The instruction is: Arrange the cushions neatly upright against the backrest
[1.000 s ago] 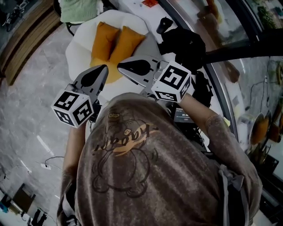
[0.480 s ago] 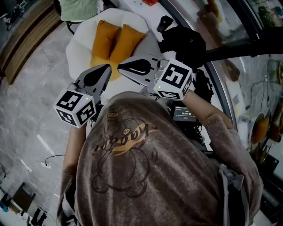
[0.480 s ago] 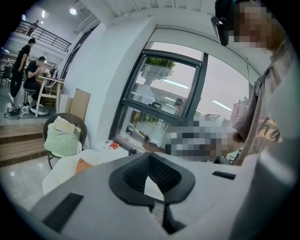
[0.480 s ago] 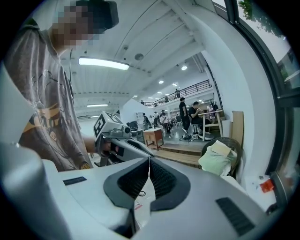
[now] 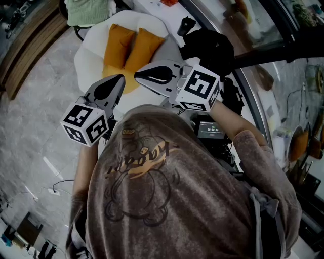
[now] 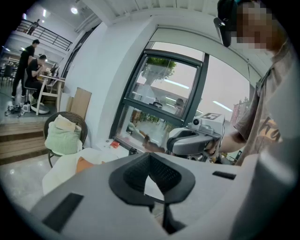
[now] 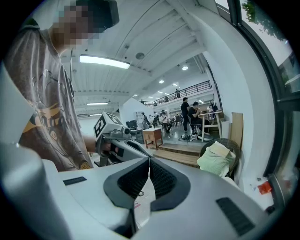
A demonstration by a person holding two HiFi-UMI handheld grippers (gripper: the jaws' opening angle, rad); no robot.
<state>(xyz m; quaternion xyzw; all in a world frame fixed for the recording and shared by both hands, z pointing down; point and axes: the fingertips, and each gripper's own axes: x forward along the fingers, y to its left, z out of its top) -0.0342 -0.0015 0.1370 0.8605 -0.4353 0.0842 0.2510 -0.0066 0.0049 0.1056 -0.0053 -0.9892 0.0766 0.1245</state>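
**Both grippers clenched and empty, held at chest; cushions on white armchair ahead**

Head view: the person in a grey-brown printed T-shirt [image 5: 152, 192] holds both grippers in front of the chest, apart from the furniture. The left gripper [image 5: 119, 78] has its jaws pressed together with nothing between them; the left gripper view shows the black pads meeting. The right gripper [image 5: 137, 75] is also clenched and empty, pads meeting in its own view. Their tips are near each other but not touching.

Past the grippers is a white armchair [image 5: 86, 53]. Two orange cushions stand side by side, touching, against its backrest: the left cushion [image 5: 118, 44] and the right cushion [image 5: 143, 46]. Below them an orange patch [image 5: 115, 75] shows on the seat, partly hidden by the grippers; possibly a third cushion lying flat, hard to tell.

A wicker chair [image 6: 50, 124] with a pale green pillow [image 5: 88, 11] stands behind the armchair. A black bag [image 5: 210, 48] sits right of the armchair, by the window frame [image 5: 238, 86]. A small lit screen [image 5: 208, 132] shows under the right forearm. The floor is grey marble-look tile [image 5: 35, 116]. People sit at a desk [image 7: 208, 117] in the background.
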